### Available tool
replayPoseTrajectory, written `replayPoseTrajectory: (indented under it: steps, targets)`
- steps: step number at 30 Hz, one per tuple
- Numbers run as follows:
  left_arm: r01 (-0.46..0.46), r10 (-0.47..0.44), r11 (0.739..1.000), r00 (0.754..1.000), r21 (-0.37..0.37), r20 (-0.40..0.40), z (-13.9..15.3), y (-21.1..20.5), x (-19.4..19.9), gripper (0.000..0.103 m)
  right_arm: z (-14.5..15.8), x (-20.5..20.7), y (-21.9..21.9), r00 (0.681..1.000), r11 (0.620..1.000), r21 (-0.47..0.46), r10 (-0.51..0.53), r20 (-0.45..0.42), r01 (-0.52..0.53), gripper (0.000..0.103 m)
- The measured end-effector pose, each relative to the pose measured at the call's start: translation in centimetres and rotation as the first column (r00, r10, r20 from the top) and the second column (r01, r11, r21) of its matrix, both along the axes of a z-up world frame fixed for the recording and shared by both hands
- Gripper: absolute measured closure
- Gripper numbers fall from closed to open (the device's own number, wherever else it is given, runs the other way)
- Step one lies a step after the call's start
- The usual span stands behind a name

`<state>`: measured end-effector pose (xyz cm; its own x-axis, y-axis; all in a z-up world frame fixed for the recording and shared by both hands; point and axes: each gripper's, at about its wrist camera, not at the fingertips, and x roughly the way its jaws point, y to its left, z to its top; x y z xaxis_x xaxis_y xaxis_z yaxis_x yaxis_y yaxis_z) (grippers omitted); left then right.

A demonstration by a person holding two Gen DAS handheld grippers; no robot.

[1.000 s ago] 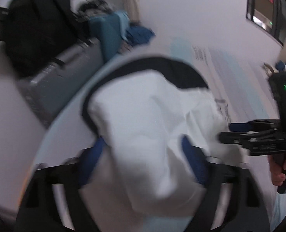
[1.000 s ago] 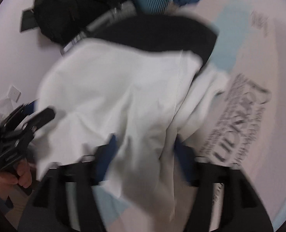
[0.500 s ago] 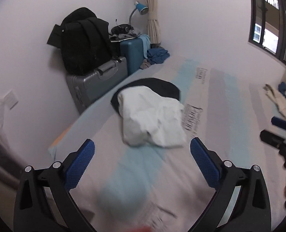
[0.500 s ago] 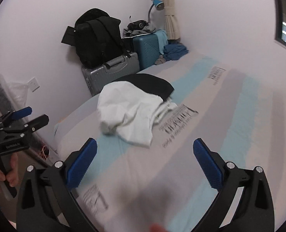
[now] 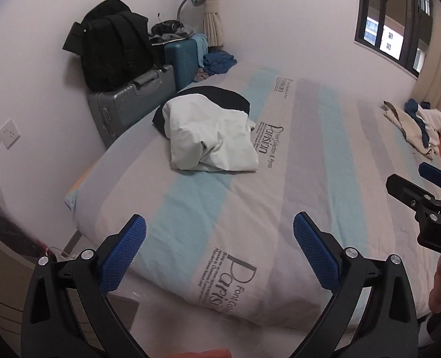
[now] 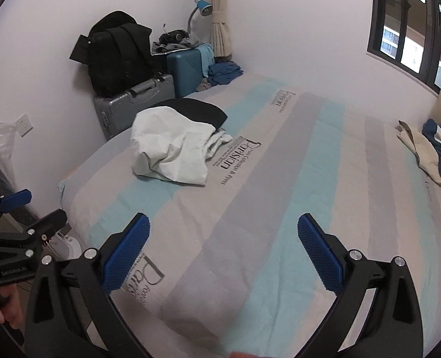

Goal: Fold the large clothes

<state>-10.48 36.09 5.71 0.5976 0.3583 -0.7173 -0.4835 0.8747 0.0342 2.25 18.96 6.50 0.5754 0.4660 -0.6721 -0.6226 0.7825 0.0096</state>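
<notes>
Fingers spread wide on both the left gripper (image 5: pixel 219 238) and the right gripper (image 6: pixel 224 238), nothing between them, hovering over the striped bed (image 5: pixel 310 155). White garment (image 5: pixel 211 137) sits bundled at the far side (partly atop something black (image 5: pixel 220 95), perhaps another garment), well apart from both.

Black jaws, textured blue pads (image 5: pixel 122 256)

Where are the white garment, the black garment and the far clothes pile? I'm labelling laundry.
white garment (image 5: pixel 211 137), left wrist view, crumpled middle.
black garment (image 6: pixel 202 111), right wrist view, exposed top.
far clothes pile (image 6: pixel 429 146), right wrist view, beige cloth.
</notes>
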Motion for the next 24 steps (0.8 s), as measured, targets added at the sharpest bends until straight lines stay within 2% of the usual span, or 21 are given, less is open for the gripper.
replayPoseTrajectory:
  steps: [9, 13, 24]
  targets:
    - [0.0, 0.0, 1.0, 1.0, 0.009, 0.031, -0.3, 0.7, -2.0, 0.006, -0.6, -2.7, 1.3, 0.999, 0.999, 0.027, 0.026, 0.031, -0.027, 0.007]
    - [0.006, -0.006, 1.0, 0.999, 0.01, 0.048, -0.2, 0.4, -2.8, 0.006, -0.9, -3.2, 0.9, 0.999, 0.999, 0.04, 0.029, 0.019, -0.029, 0.007]
    - [-0.009, 0.008, 1.0, 0.999, 0.01, 0.044, -0.4, -0.5, -3.5, 0.006, -0.8, -4.3, 0.0, 0.998, 0.998, 0.046, 0.044, 0.038, -0.045, 0.007]
